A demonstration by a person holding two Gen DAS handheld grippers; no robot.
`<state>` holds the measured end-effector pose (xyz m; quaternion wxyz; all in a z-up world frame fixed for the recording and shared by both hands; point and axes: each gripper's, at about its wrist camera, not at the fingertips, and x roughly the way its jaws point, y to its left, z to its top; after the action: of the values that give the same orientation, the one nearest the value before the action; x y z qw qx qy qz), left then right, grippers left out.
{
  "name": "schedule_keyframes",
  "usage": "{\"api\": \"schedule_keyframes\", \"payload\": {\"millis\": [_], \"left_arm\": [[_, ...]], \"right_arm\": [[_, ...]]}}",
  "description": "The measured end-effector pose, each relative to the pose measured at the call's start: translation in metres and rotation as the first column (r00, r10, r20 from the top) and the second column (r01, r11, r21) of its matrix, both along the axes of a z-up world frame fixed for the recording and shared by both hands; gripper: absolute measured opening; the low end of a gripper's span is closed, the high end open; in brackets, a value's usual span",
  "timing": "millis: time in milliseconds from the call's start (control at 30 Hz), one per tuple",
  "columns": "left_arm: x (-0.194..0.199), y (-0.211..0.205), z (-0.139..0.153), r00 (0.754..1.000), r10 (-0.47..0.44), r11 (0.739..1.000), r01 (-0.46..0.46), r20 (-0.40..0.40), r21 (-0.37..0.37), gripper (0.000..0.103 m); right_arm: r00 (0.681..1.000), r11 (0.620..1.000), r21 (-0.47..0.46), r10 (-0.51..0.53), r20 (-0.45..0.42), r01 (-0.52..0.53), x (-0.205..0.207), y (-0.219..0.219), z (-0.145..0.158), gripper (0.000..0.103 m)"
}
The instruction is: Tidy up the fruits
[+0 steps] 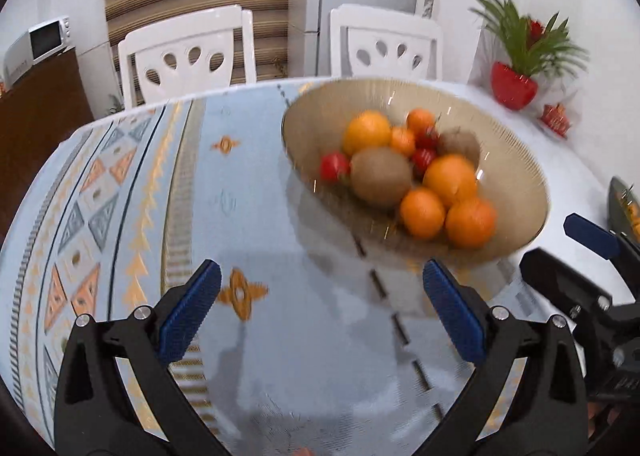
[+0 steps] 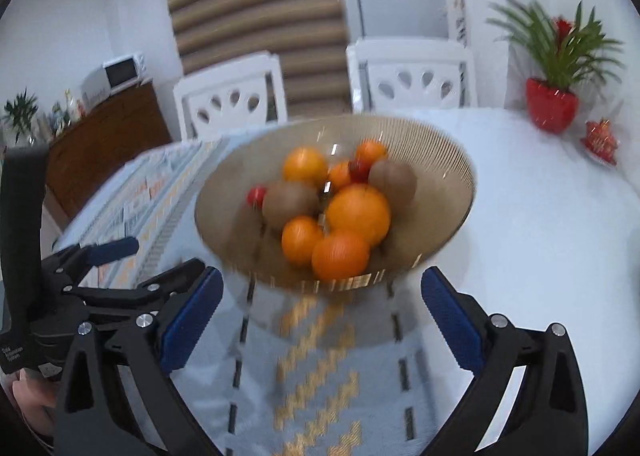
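Observation:
A ribbed beige bowl [image 1: 520, 160] [image 2: 440, 160] stands on the patterned tablecloth. It holds several oranges [image 1: 450, 178] [image 2: 358, 214], two brown kiwis [image 1: 380, 176] [image 2: 290, 200] and small red fruits [image 1: 334, 167] [image 2: 256, 195]. My left gripper [image 1: 320, 276] is open and empty, over the cloth just in front and to the left of the bowl; the right wrist view shows it at the left [image 2: 148, 260]. My right gripper [image 2: 320, 288] is open too, nothing between its blue pads, facing the bowl's near rim; it appears at the right edge [image 1: 568, 256] of the left wrist view.
Two white chairs [image 1: 188, 52] [image 2: 412, 76] stand behind the table. A red pot with a green plant [image 1: 514, 84] [image 2: 552, 104] and a small red ornament [image 2: 600, 140] sit far right. A dark dish [image 1: 622, 208] shows at the right edge. A wooden cabinet with a microwave [image 2: 120, 72] is on the left.

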<state>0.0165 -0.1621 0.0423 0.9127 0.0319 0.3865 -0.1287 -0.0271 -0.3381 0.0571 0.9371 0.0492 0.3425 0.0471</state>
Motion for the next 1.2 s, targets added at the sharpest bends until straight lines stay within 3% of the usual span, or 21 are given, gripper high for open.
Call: {"api": "schedule_keyframes", "payload": {"millis": [200,433,1200], "left_arm": [[0.001,-0.002,-0.023,0.999,0.041,0.999,-0.042,0.027,0.032,0.1],[0.005,-0.004,-0.027,0.998,0.066,0.996,-0.067,0.02,0.054,0.1],[0.003,-0.006,-0.027,0.997,0.076,0.994,-0.078,0.03,0.073,0.1]], "right_arm": [[0.996,0.991,-0.094,-0.092,-0.005,0.092,0.003,0.001,-0.029,0.098],[0.988,0.991,-0.06,-0.124,-0.088,0.119,0.014,-0.01,-0.043,0.098],[0.986,0.991,-0.076,-0.12,-0.112,0.112,0.016,-0.006,-0.045,0.098]]}}
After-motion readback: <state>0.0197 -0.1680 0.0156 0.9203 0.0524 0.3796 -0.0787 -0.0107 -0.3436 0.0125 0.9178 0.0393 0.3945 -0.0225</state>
